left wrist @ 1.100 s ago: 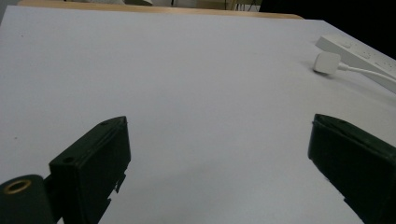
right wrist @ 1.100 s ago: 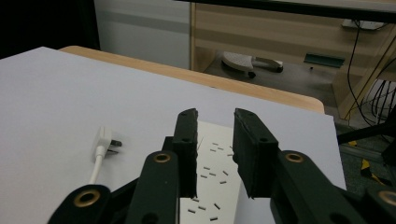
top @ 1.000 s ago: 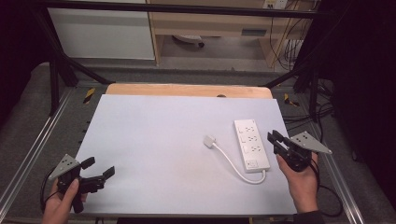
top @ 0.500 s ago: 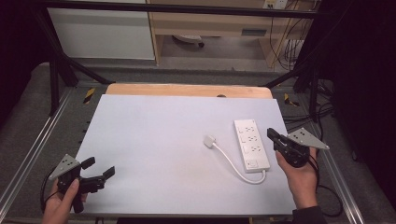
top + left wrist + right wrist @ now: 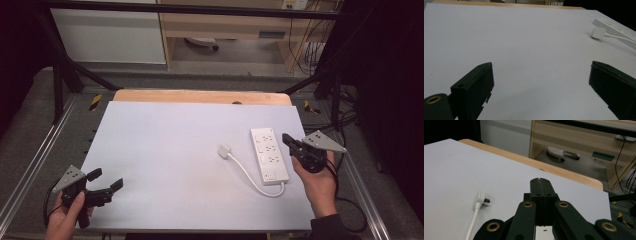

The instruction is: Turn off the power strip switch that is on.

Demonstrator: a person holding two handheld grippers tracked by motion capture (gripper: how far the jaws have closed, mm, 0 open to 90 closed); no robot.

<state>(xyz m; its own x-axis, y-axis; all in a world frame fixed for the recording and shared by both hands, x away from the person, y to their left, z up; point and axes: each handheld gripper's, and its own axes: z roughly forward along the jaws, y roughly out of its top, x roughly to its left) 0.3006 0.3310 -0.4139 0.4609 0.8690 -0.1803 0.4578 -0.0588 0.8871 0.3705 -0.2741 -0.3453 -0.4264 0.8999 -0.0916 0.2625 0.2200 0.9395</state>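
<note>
Both jaws of your right gripper had just been closing and met with nothing between them, so from the high view the power strip lay ungrasped on the white table, just left of that gripper, its plug resting free nearby; to my eye the work had not begun. Your left gripper sat open near the front-left corner, well apart, with broad bare surface between. Your left gripper view showed wide jaws and the plug far off. Your right gripper view showed pressed-together jaws above the strip, the table's far edge near.
</note>
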